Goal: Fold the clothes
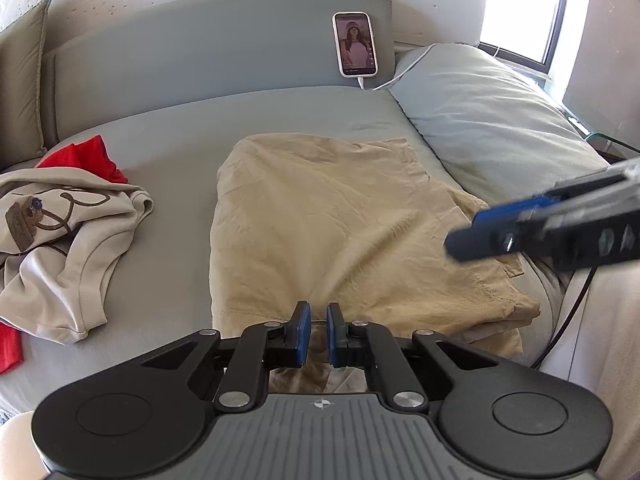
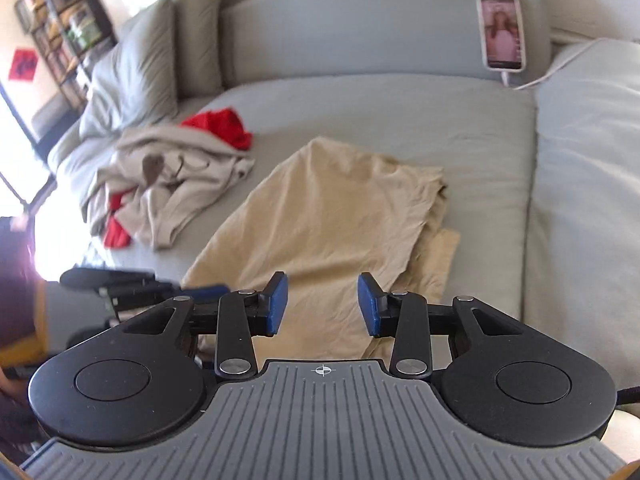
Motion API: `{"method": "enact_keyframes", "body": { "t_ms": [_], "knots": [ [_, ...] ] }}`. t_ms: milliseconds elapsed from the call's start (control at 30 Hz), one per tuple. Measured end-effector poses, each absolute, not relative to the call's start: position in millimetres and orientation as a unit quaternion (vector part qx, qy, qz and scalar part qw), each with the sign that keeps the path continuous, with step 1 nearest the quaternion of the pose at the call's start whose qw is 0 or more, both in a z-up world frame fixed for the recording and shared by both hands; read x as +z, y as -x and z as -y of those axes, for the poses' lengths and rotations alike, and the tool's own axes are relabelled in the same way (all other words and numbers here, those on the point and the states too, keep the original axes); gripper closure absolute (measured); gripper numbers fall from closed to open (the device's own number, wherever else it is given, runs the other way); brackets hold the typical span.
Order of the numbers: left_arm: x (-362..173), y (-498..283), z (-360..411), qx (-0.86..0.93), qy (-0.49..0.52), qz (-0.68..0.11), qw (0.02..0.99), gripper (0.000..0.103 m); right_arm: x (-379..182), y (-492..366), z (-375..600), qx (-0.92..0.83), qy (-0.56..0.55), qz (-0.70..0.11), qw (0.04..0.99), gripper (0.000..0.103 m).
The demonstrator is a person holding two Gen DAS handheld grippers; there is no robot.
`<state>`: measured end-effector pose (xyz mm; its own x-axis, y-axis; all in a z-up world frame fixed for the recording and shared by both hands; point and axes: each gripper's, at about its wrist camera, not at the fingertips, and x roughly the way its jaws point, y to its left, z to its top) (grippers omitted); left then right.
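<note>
Tan cloth garment [image 1: 340, 224] lies partly folded in the middle of the grey bed [image 1: 168, 148], left gripper [image 1: 319, 334] pinched almost together at its near edge, right gripper [image 2: 322, 304] apart and empty, while a beige printed shirt [image 1: 64, 240] and a red garment [image 1: 88, 158] wait unfolded.

I see a grey bed [image 1: 180, 128] with a padded headboard [image 1: 224, 36], a bright window [image 1: 524, 8] far right, bookshelves [image 2: 64, 28] far left.

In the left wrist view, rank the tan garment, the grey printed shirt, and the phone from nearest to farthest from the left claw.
1. Tan garment, directly ahead of the left claw.
2. Grey printed shirt, off to the left.
3. Phone, propped against the backrest, far right.
</note>
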<state>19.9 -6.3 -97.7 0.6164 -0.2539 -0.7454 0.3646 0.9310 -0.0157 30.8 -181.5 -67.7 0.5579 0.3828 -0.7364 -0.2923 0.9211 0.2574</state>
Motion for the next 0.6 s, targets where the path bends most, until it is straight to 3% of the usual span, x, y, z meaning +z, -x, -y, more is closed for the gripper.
{"method": "enact_keyframes", "body": {
  "t_ms": [100, 200, 333, 467, 533, 600],
  "knots": [
    [-95, -12, 1, -0.191, -0.072, -0.416, 0.886, 0.097, -102, -23, 154, 0.197, 0.023, -0.474, 0.858, 0.064],
    [-91, 2, -10, -0.221, -0.086, -0.435, 0.868, 0.097, -111, 8, 154, 0.199, 0.097, -0.467, 0.856, 0.064],
    [-68, 9, -29, -0.259, -0.040, -0.429, 0.864, 0.093, -99, 21, 185, 0.196, 0.040, -0.503, 0.841, 0.064],
    [-41, -12, -35, -0.256, 0.029, -0.390, 0.884, 0.083, -66, 23, 205, 0.193, -0.006, -0.458, 0.868, 0.061],
    [-44, -29, -28, -0.253, 0.033, -0.379, 0.890, 0.083, -53, 11, 209, 0.184, -0.028, -0.433, 0.882, 0.055],
    [-53, -46, -18, -0.253, 0.022, -0.373, 0.892, 0.085, -47, -9, 211, 0.165, -0.047, -0.417, 0.892, 0.055]
  ]
}}
